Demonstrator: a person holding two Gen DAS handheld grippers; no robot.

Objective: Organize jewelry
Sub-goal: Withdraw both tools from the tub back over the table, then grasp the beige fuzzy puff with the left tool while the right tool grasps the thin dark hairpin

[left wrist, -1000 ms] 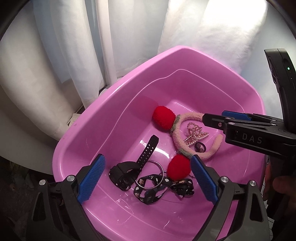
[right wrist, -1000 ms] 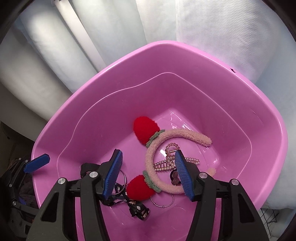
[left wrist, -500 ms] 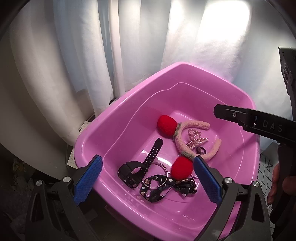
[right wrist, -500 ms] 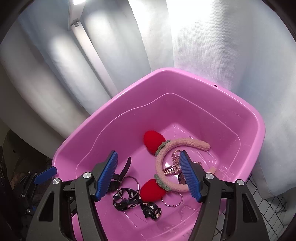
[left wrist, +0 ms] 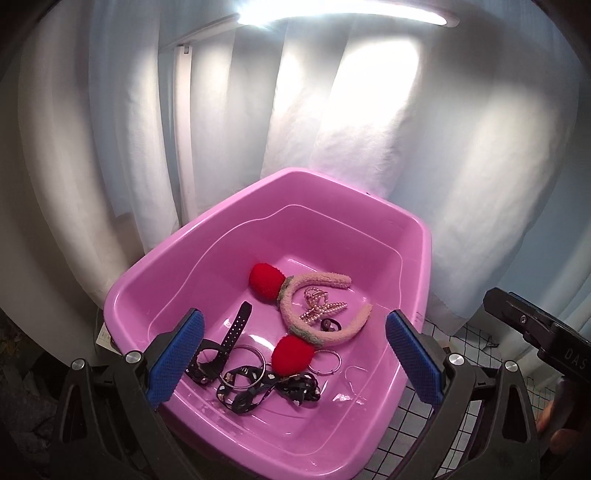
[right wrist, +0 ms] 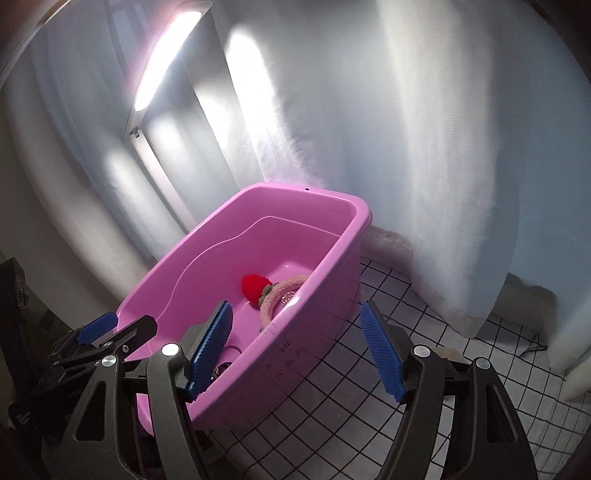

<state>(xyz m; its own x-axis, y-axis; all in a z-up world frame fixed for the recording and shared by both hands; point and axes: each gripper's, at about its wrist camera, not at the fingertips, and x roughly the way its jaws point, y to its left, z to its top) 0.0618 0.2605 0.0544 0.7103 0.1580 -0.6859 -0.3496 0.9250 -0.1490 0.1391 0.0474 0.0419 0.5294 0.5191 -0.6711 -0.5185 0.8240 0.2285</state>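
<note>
A pink plastic tub [left wrist: 369, 236] holds a fuzzy pink headband [left wrist: 321, 278] with two red pompoms, a pearl hair claw [left wrist: 321, 306], a black watch [left wrist: 236, 328], silver bangles [left wrist: 243, 365] and a black patterned ribbon [left wrist: 269, 387]. My left gripper [left wrist: 295, 354] hovers above the tub's near edge, open wide and empty. My right gripper [right wrist: 295, 350] hangs over the tub's right wall [right wrist: 295, 369], its jaws opening with nothing gripped. From there only the headband [right wrist: 280, 288] and one pompom [right wrist: 255, 286] show. Each gripper appears at the edge of the other's view.
White curtains [left wrist: 406, 129] hang close behind the tub, with a bright light bar [left wrist: 332, 14] above. A white surface with a black grid [right wrist: 443, 369] spreads to the tub's right. A person's hand [left wrist: 554, 435] holds the right gripper's handle.
Both grippers have drawn back and up out of the tub. The right one swung to the right, past the tub's wall, and its jaws spread wider. The jewelry has not moved.
</note>
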